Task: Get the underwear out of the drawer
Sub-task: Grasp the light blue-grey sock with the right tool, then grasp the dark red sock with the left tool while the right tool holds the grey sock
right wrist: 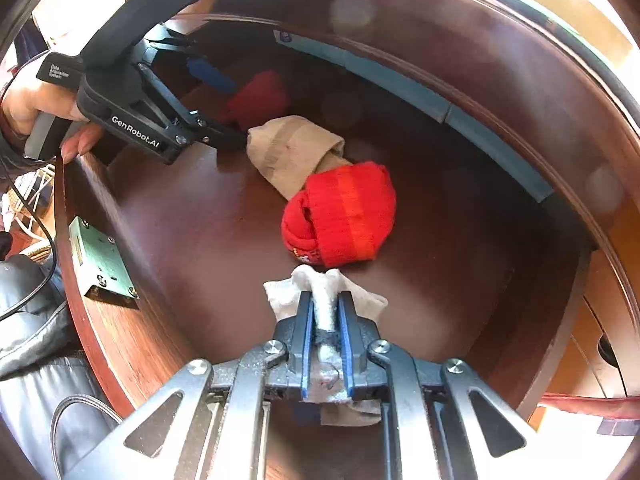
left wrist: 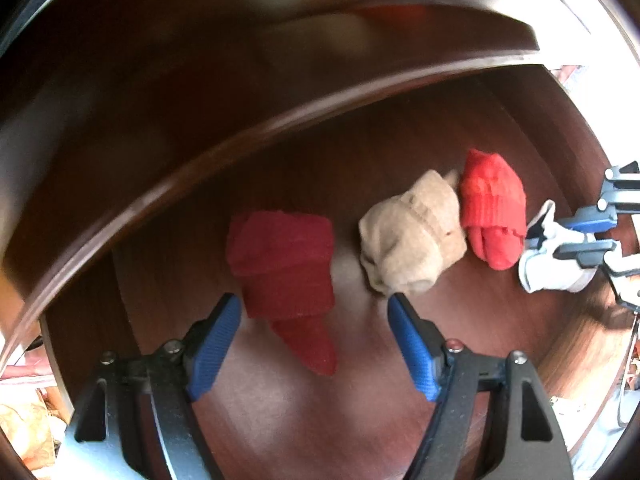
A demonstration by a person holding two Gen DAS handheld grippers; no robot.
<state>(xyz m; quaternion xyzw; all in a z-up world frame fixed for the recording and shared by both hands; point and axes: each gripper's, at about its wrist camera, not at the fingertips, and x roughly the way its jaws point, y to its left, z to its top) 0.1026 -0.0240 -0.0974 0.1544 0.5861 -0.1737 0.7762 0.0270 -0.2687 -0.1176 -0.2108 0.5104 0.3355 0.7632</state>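
Observation:
An open dark wooden drawer [left wrist: 280, 420] holds rolled garments. In the left wrist view, a dark red roll [left wrist: 286, 268] lies between the tips of my open left gripper [left wrist: 314, 312]. A beige roll [left wrist: 412, 236] and a bright red roll [left wrist: 494, 208] lie to its right. My right gripper [left wrist: 592, 236] is shut on a white garment [left wrist: 548, 256] at the drawer's right. In the right wrist view, my right gripper [right wrist: 326, 300] pinches the white garment [right wrist: 324, 288], with the bright red roll [right wrist: 344, 216], beige roll [right wrist: 288, 148] and dark red roll [right wrist: 260, 96] beyond. My left gripper [right wrist: 220, 104] is open there.
The drawer's front panel [left wrist: 200, 160] curves above the left gripper. A metal lock plate [right wrist: 100, 260] is fixed to the drawer wall [right wrist: 120, 340] on the left. A blue-grey strip [right wrist: 440, 108] runs along the far side. A cable [right wrist: 32, 240] hangs outside at left.

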